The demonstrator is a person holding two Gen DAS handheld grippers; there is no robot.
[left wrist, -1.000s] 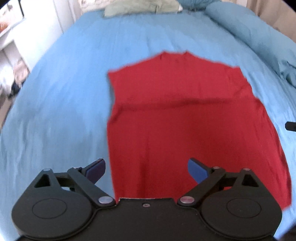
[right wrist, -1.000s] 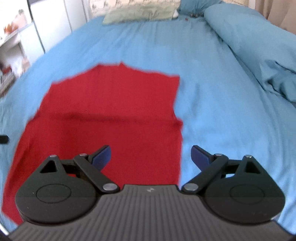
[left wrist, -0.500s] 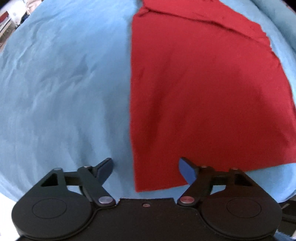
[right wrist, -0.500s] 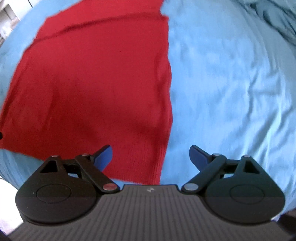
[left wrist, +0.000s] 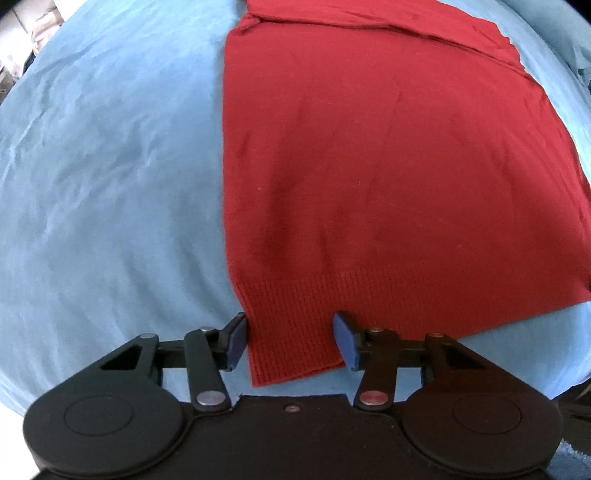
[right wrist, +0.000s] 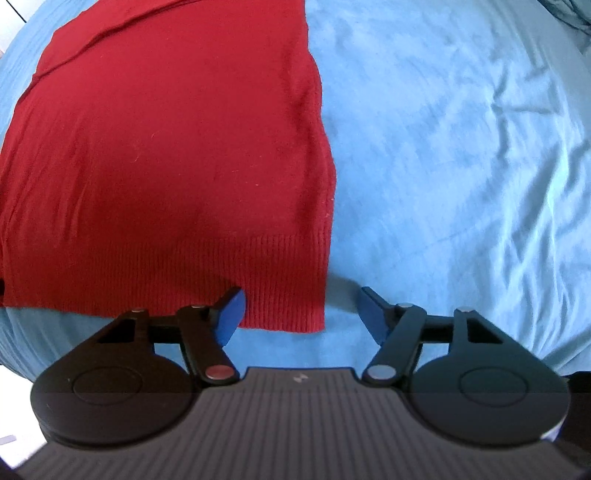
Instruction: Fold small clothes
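- The left gripper point(left wrist: 290, 341) points steeply down at the near edge of the bed; its jaws are closing, and its blue pads point(left wrist: 347, 345) straddle the near left corner of the red sweater point(left wrist: 369, 166). The left pad sits just outside the garment's left side edge, the right pad over the ribbed hem. The pads do not yet pinch the cloth, so this claw is released.
- The right gripper point(right wrist: 299, 314) also points steeply down near the same edge of the bed, jaws closing. Its left pad point(right wrist: 231, 314) lies over the ribbed hem just inside the sweater's point(right wrist: 166, 147) near right corner; its right pad stands over bare sheet, apart from the garment. The corner of the hem lies between the pads, unclamped, so this claw is released too.
- The ribbed hem point(left wrist: 295, 317) runs along the near edge of the bed, a narrow strip of sheet showing between it and the grippers.
- The sweater lies flat on the blue bedsheet point(left wrist: 110, 166), hem nearest, body reaching away toward the far side of the bed. It has a few soft creases.
- At the far end of the garment a fold line point(left wrist: 406, 27) crosses it, with a layer of red cloth lying over the body there.
- The sheet point(right wrist: 461, 147) is wrinkled on either side of the sweater, left and right.
- Past the bed's far left corner, in the left wrist view, a blurred strip of pale room shows; I cannot tell what is there.
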